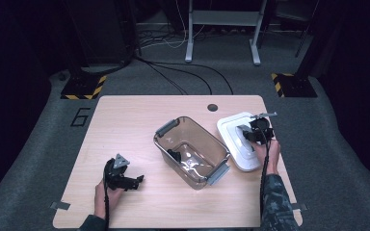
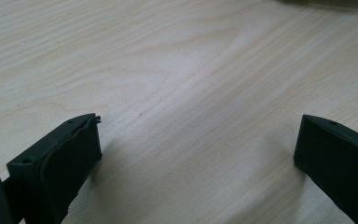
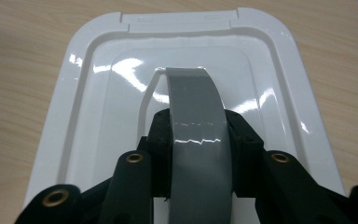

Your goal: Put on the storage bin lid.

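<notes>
Right tongs [image 3: 198, 154] clamped on the white lid's [image 3: 98, 93] grey handle [image 3: 193, 102]; left tongs [image 2: 198, 154] wide open, empty, over the bench [image 2: 177, 60].

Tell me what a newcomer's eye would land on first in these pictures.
First, the glossy white lid near the table's right edge, with the right gripper shut on its grey handle. Next, the clear smoky bin with grey latches standing open mid-table, a small dark thing inside it. The left gripper rests open over bare wood at the near left.
</notes>
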The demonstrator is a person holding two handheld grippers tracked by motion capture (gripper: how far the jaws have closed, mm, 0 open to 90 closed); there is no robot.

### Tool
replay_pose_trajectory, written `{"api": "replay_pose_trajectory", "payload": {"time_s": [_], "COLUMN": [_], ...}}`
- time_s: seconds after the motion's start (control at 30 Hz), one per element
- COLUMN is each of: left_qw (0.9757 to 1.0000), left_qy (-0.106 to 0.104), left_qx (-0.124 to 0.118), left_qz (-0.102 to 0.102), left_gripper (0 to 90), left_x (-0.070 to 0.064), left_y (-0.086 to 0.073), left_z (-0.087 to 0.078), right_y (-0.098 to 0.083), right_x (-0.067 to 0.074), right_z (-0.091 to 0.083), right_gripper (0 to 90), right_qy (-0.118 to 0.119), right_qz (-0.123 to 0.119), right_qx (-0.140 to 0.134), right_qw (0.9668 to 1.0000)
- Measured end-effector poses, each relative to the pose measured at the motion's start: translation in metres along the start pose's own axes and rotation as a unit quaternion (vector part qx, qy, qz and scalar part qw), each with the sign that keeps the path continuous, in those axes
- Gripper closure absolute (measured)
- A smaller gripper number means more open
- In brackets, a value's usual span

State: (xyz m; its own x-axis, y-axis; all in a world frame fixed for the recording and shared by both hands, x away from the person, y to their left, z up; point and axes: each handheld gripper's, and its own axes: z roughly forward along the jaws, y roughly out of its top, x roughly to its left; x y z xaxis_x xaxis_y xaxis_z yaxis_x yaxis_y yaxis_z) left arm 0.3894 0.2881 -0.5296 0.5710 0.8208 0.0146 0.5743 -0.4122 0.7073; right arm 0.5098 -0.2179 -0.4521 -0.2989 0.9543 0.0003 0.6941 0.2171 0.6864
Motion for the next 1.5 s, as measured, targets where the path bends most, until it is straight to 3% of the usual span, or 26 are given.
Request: {"api": "replay_pose_trajectory", "payload": {"time_s": [1.5], "left_qw": [1.0], "left_qy": [-0.001], "left_qx": [0.001], "left_qz": [0.001], "left_gripper": [0.2], "left_x": [0.0], "left_y": [0.0], "left_z": [0.0], "right_y": [0.055], "right_x": [0.008], "right_z": [-0.05], "right_gripper": [67.1], "right_qy": [0.022], "right_qz": [-0.058], "right_qx": [-0.035], "right_qw": [0.9975]}}
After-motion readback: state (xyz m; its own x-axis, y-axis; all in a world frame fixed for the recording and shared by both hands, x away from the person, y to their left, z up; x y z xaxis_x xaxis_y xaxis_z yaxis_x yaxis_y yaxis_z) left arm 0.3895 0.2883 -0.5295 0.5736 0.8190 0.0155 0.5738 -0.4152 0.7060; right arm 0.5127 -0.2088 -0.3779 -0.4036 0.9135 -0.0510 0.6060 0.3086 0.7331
